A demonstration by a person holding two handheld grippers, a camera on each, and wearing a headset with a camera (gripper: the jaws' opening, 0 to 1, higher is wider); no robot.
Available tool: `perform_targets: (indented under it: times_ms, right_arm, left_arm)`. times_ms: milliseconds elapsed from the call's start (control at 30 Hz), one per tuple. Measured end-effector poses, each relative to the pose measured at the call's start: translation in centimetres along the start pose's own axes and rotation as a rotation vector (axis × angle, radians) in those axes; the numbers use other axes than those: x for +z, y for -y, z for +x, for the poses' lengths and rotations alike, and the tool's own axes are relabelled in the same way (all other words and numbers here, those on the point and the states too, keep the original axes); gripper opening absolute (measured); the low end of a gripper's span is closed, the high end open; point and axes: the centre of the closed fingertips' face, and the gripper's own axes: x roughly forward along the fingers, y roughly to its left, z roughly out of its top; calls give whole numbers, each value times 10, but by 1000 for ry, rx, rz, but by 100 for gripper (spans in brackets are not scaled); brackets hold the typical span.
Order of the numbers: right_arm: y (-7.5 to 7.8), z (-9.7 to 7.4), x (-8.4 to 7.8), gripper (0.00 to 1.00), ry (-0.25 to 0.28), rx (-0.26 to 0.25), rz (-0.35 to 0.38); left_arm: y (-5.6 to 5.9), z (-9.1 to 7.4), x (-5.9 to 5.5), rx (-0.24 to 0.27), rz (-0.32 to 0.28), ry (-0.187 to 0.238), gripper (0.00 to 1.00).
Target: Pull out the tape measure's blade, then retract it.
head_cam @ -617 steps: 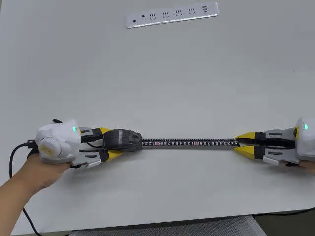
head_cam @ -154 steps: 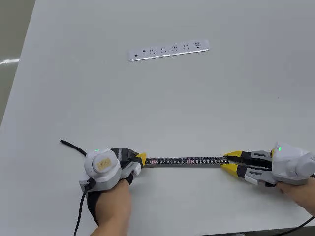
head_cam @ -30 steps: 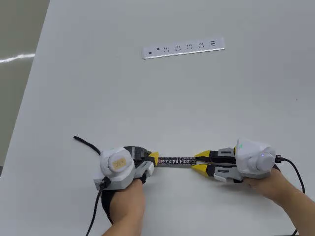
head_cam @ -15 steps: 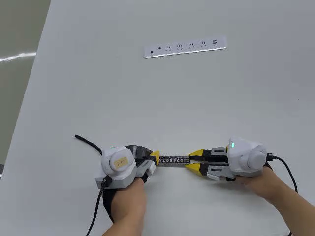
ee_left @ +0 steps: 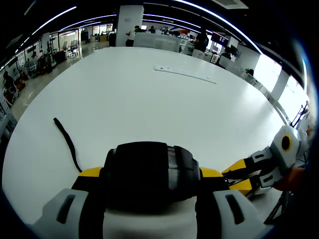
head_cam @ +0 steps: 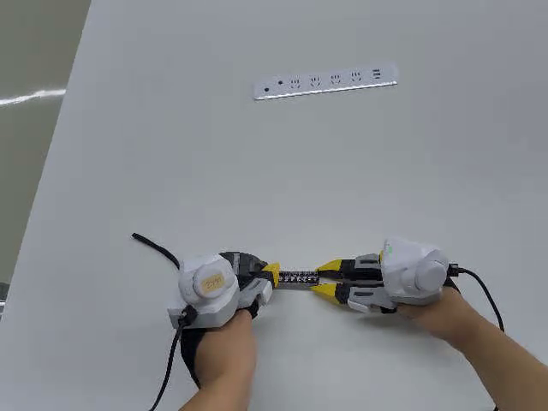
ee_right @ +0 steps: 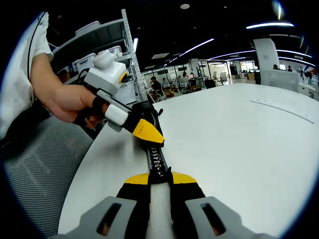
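A black cable (head_cam: 154, 248) lay on the white worktop (head_cam: 342, 171) at the near left, just left of the person's left hand. That hand held the left hand-held gripper (head_cam: 264, 281), whose yellow-tipped jaws stood wide enough to take the dark tape measure (head_cam: 233, 264) between them and were clamped on its two sides. In the left gripper view the tape measure (ee_left: 149, 172) sat squarely between that hand-held gripper's (ee_left: 152, 175) jaws, low over the worktop at its near edge.

From the tape measure a short stretch of blade (head_cam: 298, 278) ran rightward, its printed numbers facing up. The right hand-held gripper (head_cam: 321, 279) met it from the right, close to the left one. In the right gripper view its (ee_right: 159, 177) jaws were drawn almost together and pinched the blade (ee_right: 155, 157) at its free end.

Far back on the worktop, well apart from both hands, lay a white power strip (head_cam: 325, 80).
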Motion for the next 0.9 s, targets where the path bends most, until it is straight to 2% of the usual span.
perform_targets:
  times_ms: [900]
  right_arm:
    - [-6,30,9,13,-4,23,-38]
  left_arm:
    - [0,-1,0,-9,-5,-1,72]
